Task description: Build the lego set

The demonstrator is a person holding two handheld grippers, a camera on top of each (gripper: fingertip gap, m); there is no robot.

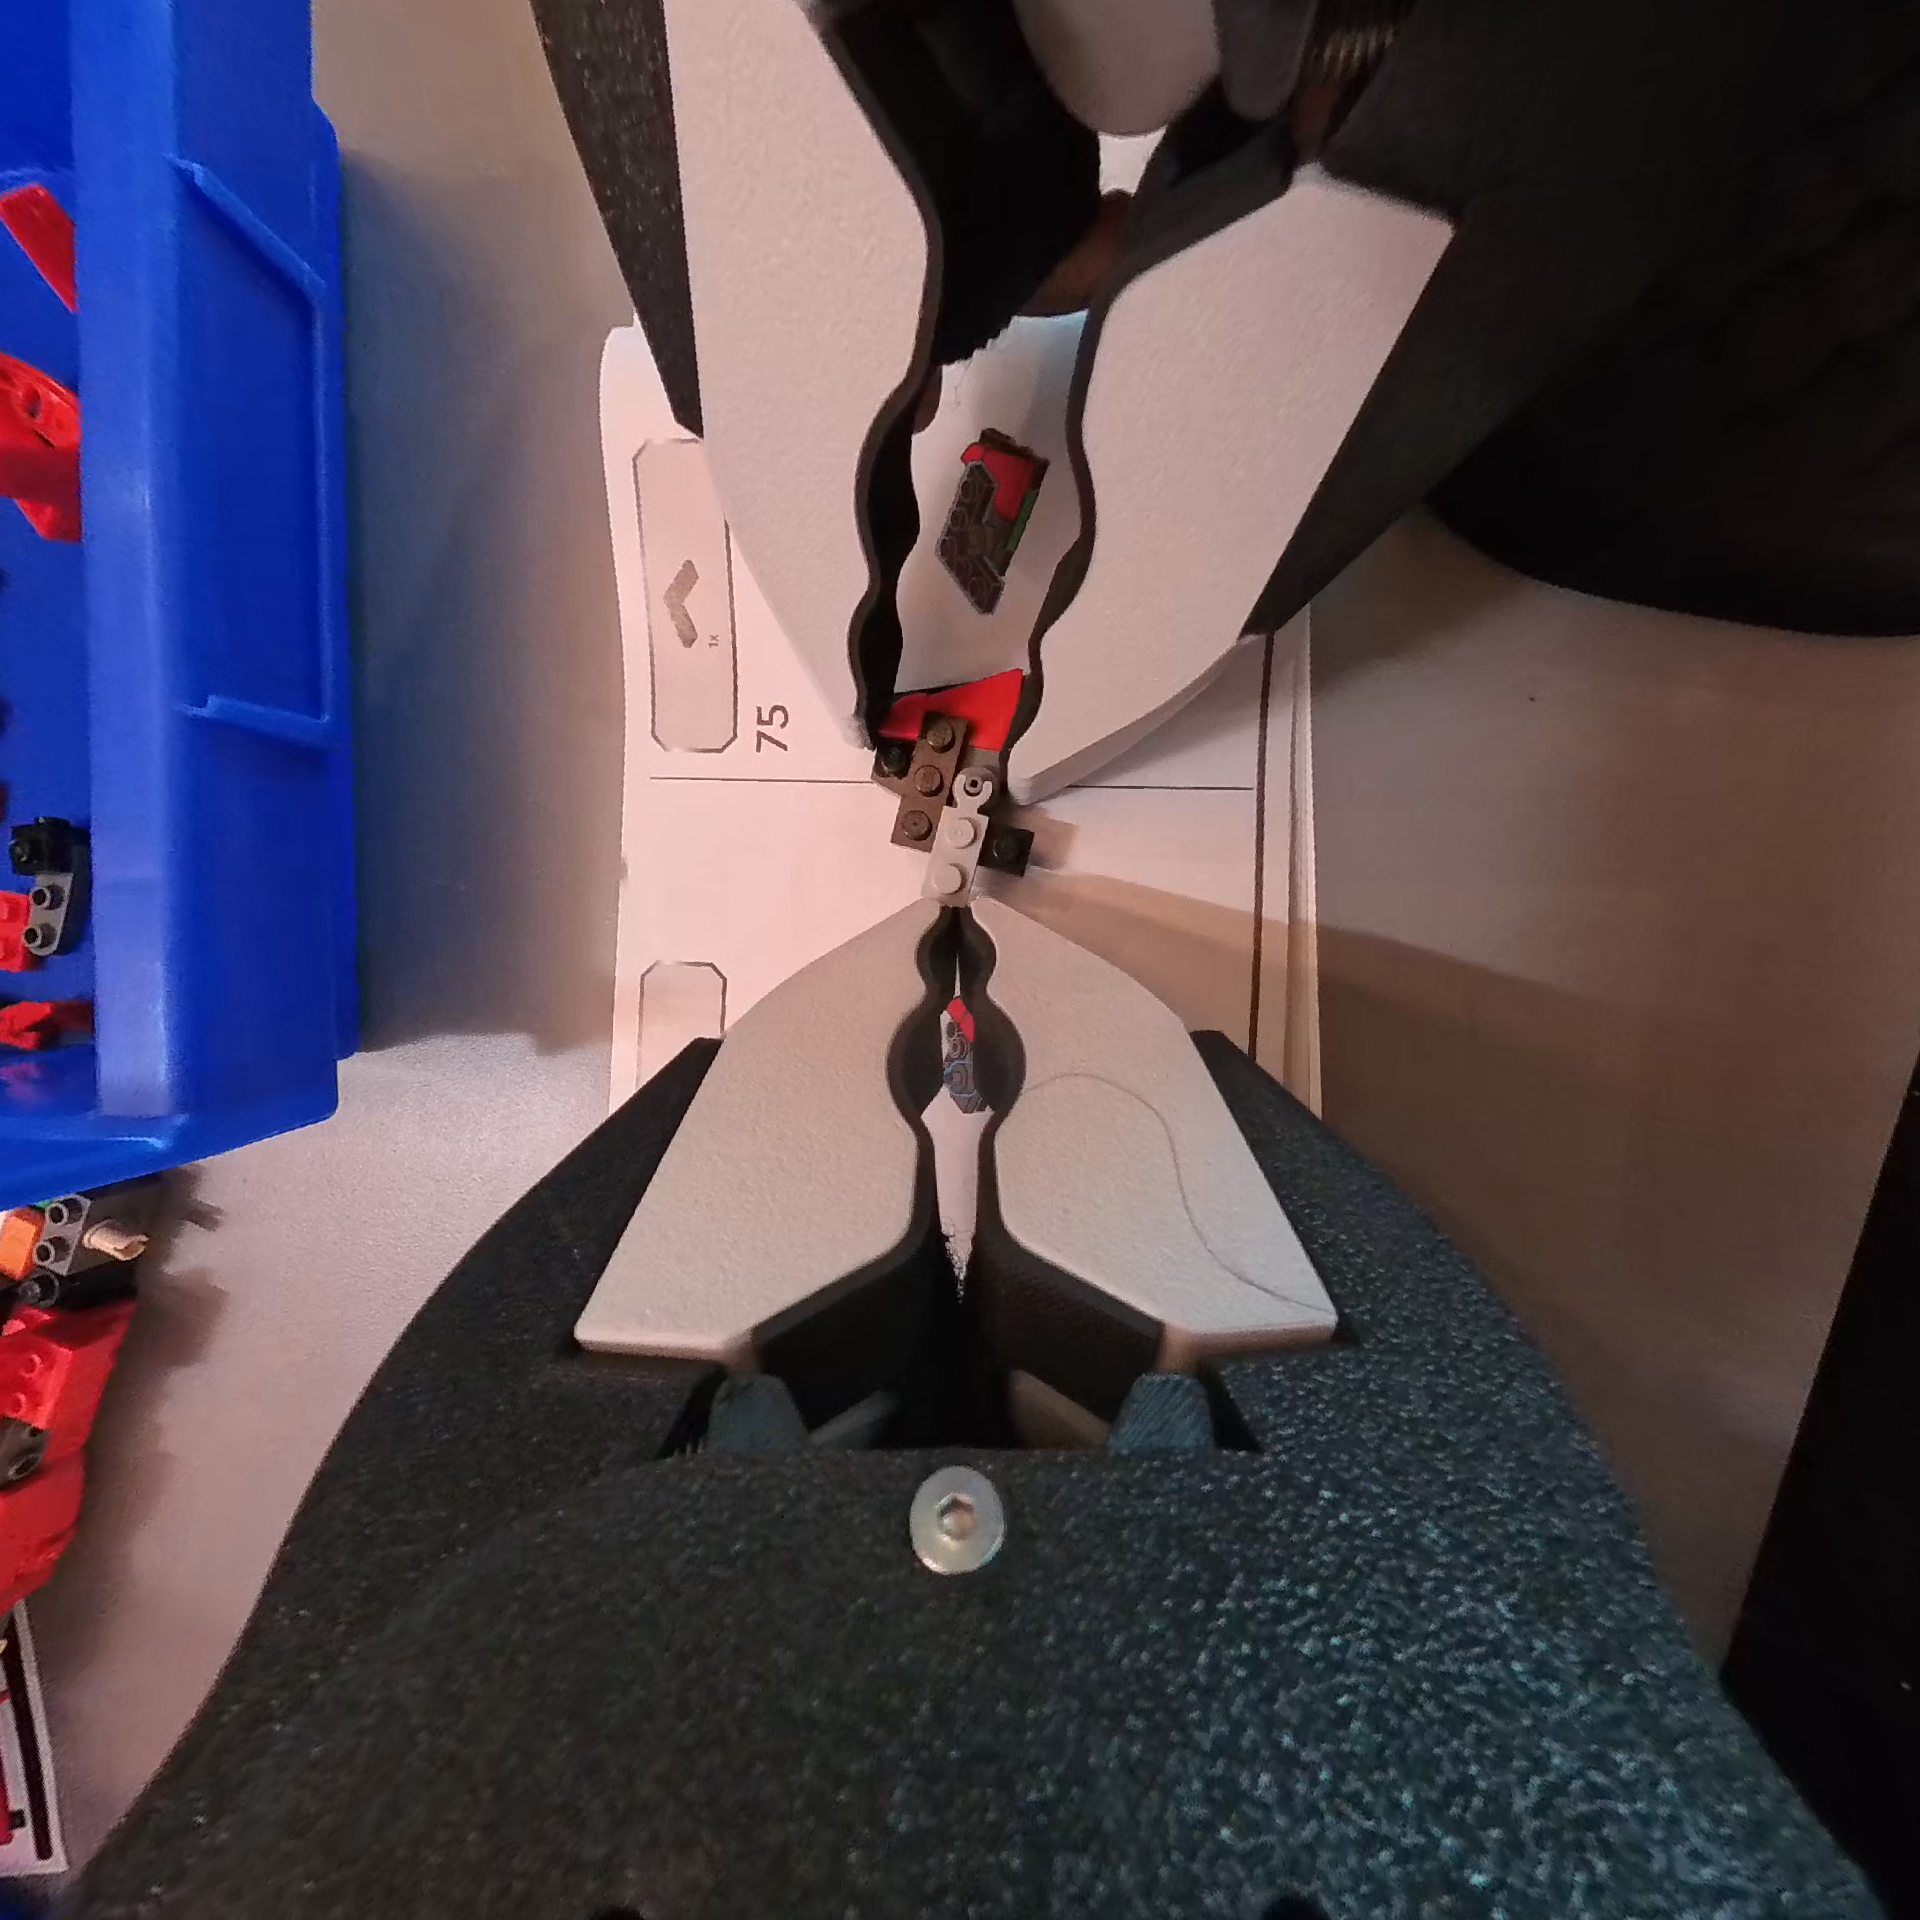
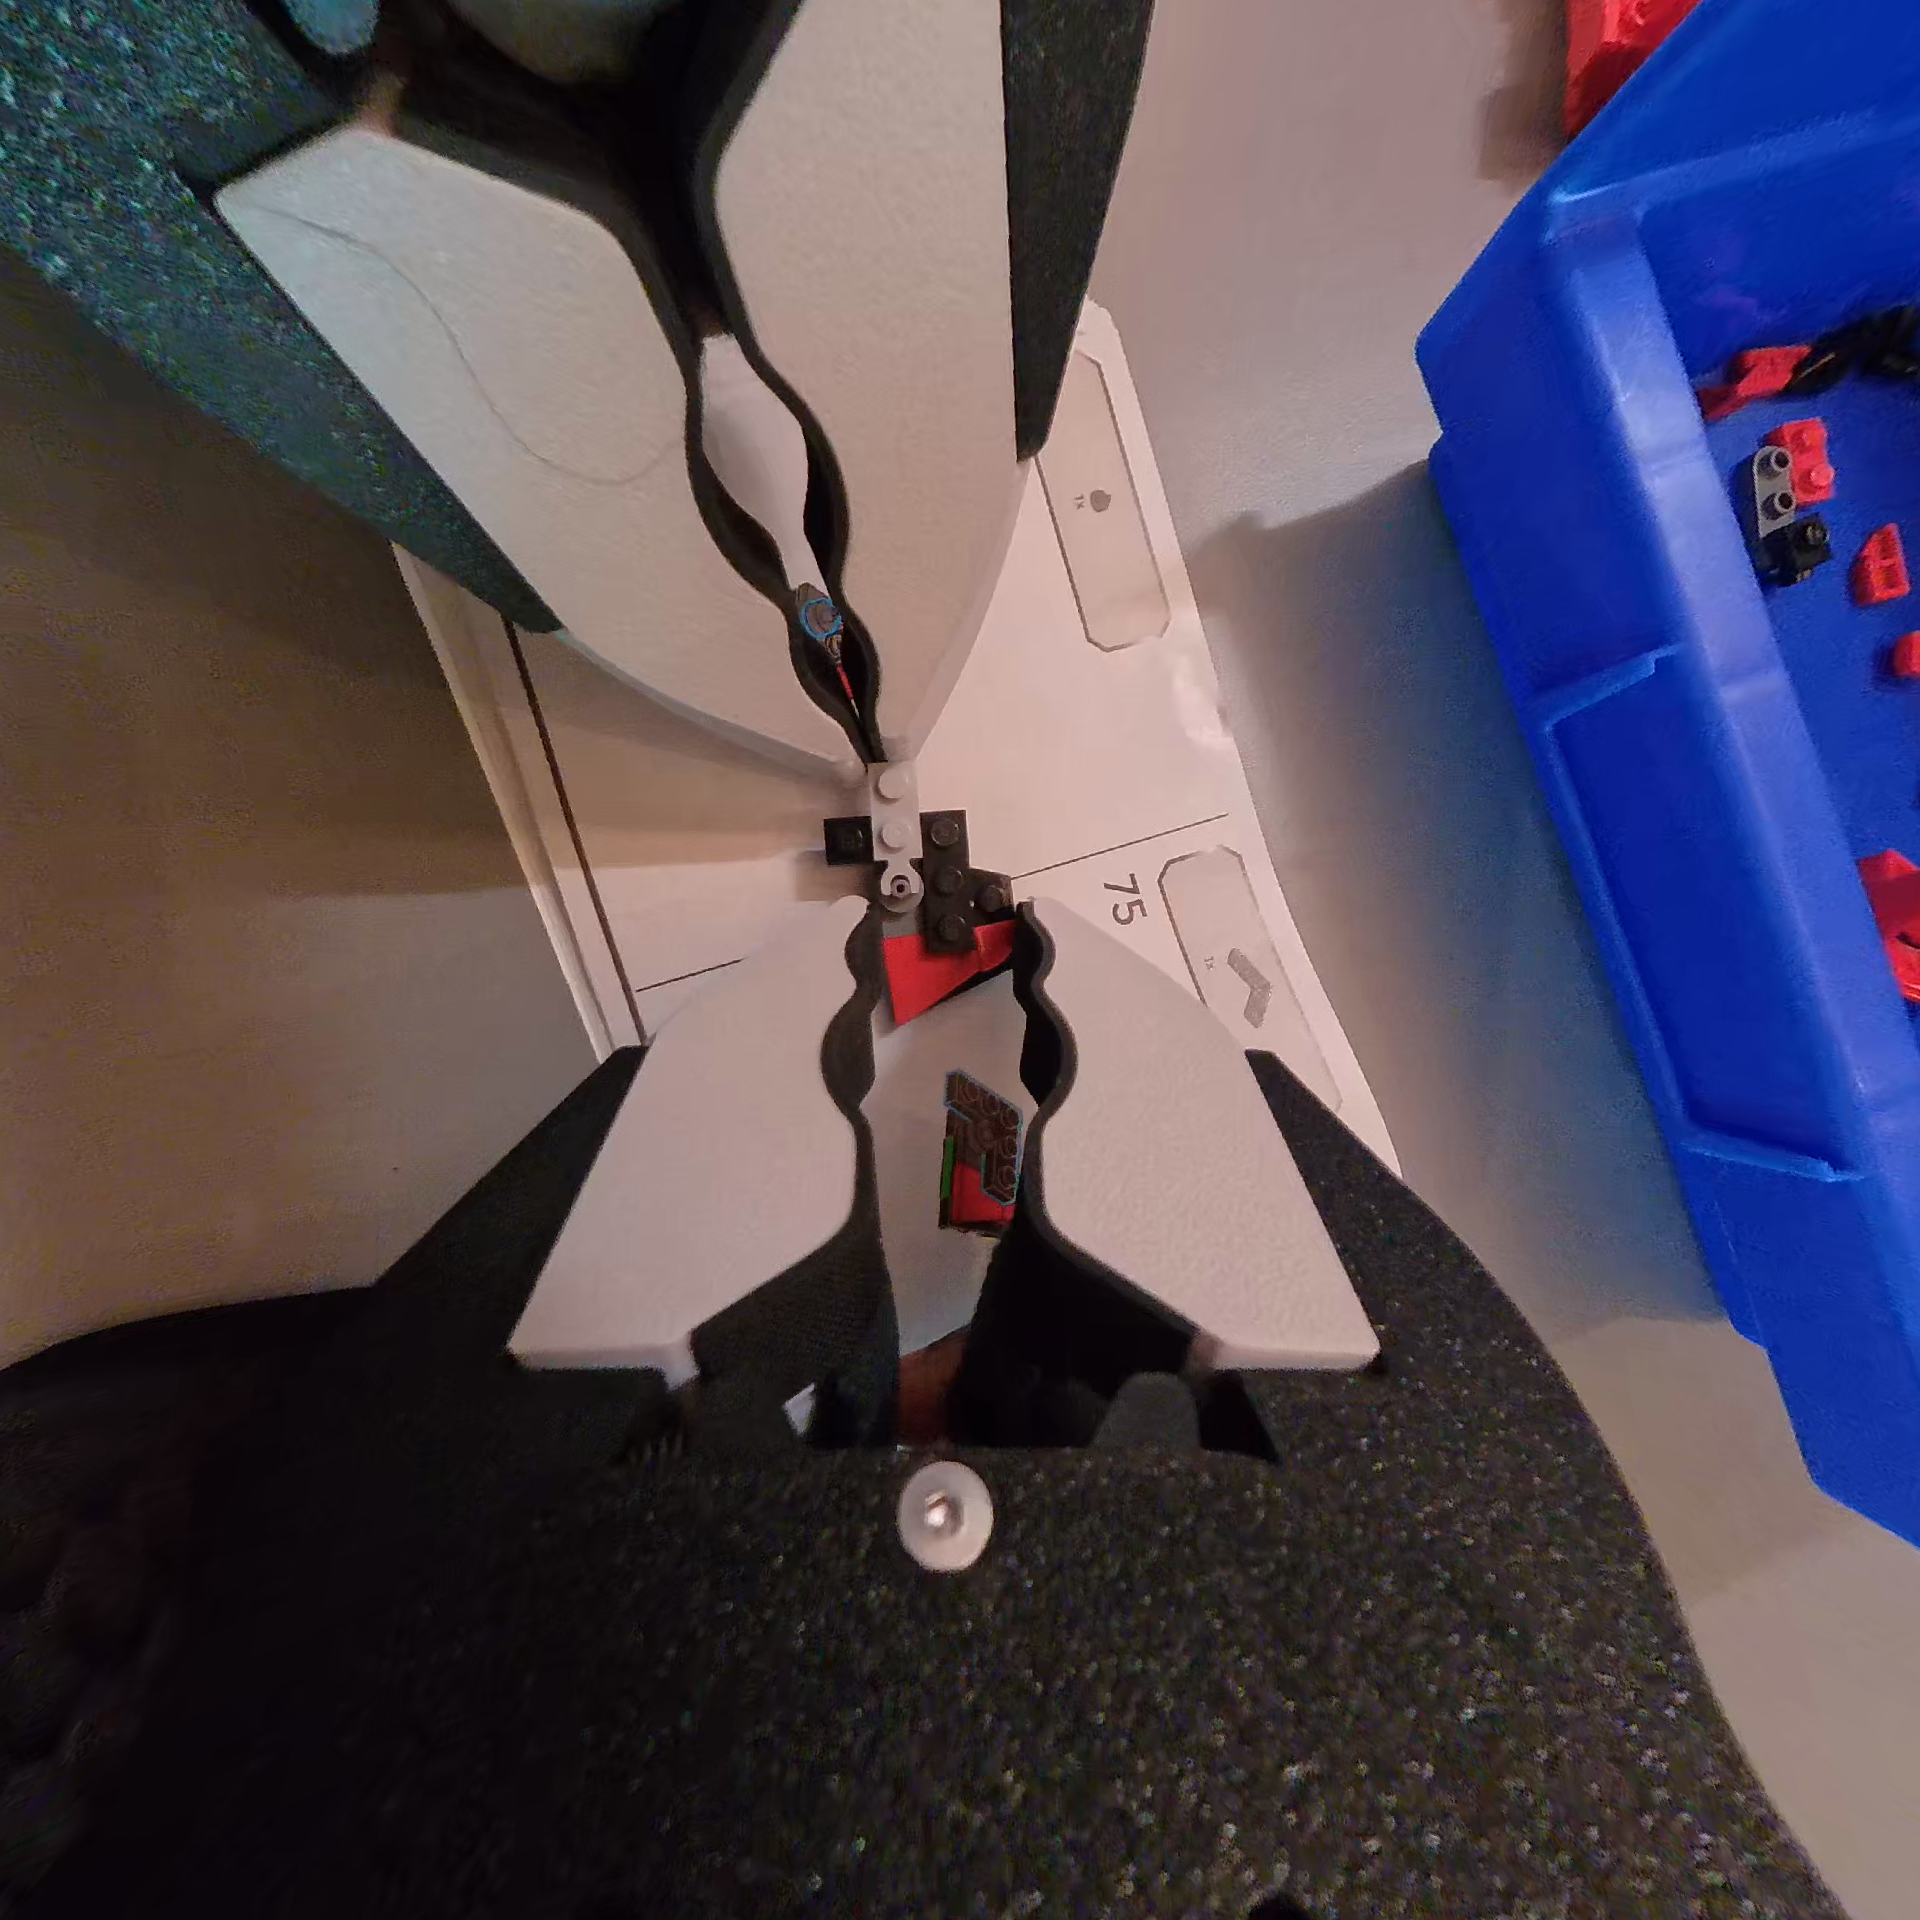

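Note:
A small assembly of black plates on a red wedge (image 1: 940,717) (image 2: 920,966) hangs over the open instruction booklet (image 1: 727,831) (image 2: 1091,748). My right gripper (image 2: 945,920) (image 1: 945,717) is shut on its red end. A light grey plate (image 1: 956,842) (image 2: 894,821) lies along the black plates, touching them, with a small black piece (image 1: 1008,847) (image 2: 847,836) at its side. My left gripper (image 1: 958,920) (image 2: 883,764) is shut on the grey plate's outer end. The two grippers face each other tip to tip.
A blue bin (image 1: 208,520) (image 2: 1610,727) with loose red, black and grey bricks stands beside the booklet. More red and grey pieces (image 1: 52,1351) lie on the pale table near the bin. A dark object (image 1: 1818,1351) stands at the table's right edge. Only a small space, under 4 cm, lies between the two pairs of fingers.

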